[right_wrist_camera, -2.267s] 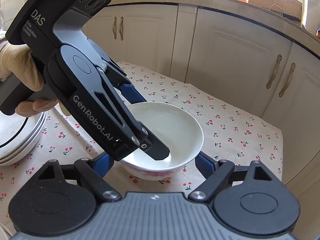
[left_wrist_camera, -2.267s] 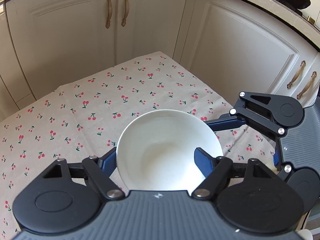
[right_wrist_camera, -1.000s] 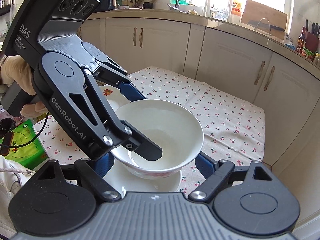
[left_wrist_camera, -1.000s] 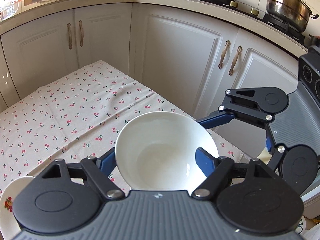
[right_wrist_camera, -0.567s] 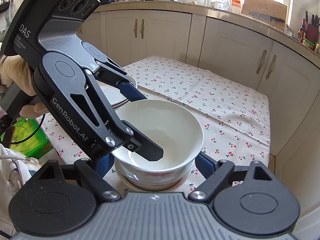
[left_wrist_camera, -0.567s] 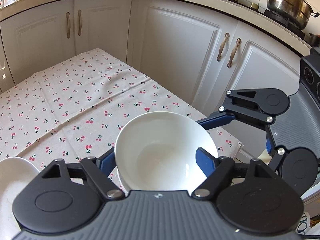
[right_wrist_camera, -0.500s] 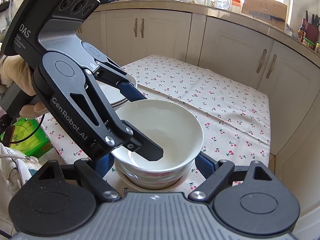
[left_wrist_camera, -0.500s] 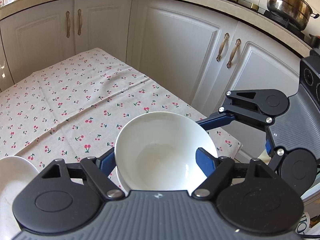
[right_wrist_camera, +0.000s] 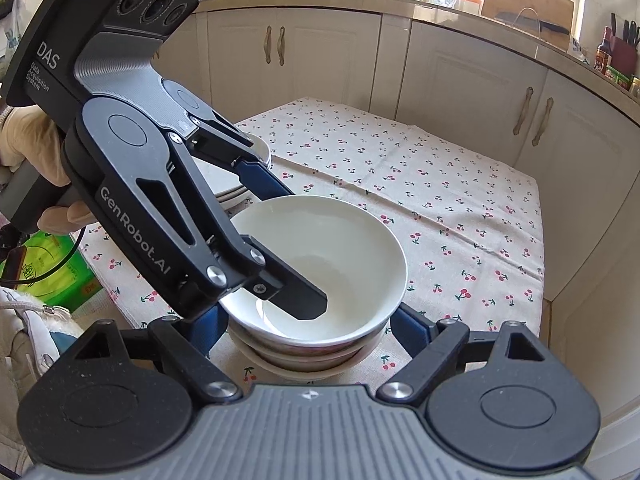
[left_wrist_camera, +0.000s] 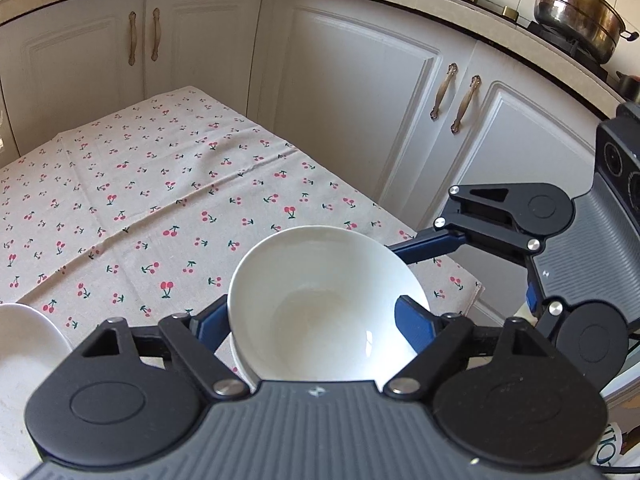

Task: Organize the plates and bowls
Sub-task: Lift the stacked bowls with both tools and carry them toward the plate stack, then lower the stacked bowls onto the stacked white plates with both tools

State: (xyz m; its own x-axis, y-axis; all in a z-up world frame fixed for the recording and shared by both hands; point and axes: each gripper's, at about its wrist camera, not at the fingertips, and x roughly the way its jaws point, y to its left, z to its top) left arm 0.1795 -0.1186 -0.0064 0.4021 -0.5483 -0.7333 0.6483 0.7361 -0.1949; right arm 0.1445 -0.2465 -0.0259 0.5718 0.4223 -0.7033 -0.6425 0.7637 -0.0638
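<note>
The white bowl (right_wrist_camera: 320, 264) sits on a stack of bowls (right_wrist_camera: 304, 360) near the tabletop (left_wrist_camera: 160, 200) corner, on a cherry-print cloth. A pile of plates (right_wrist_camera: 236, 184) sits just behind. The left gripper (right_wrist_camera: 280, 248) straddles the glossy rim; its jaws have just been opening and look loose now. The right gripper (right_wrist_camera: 308, 328) brackets the bowl, pads apart from it. Cabinets crowd close around.

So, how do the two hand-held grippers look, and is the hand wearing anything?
Both are black with ribbed grey bodies, round pivot discs, silver screws and blue finger pads. The left hand-held gripper bears white "DAS" and "GenRobot.AI" lettering, three round lenses on top and a thin black cable below. The hand holding it wears a cream glove. The right hand-held gripper looks alike.
</note>
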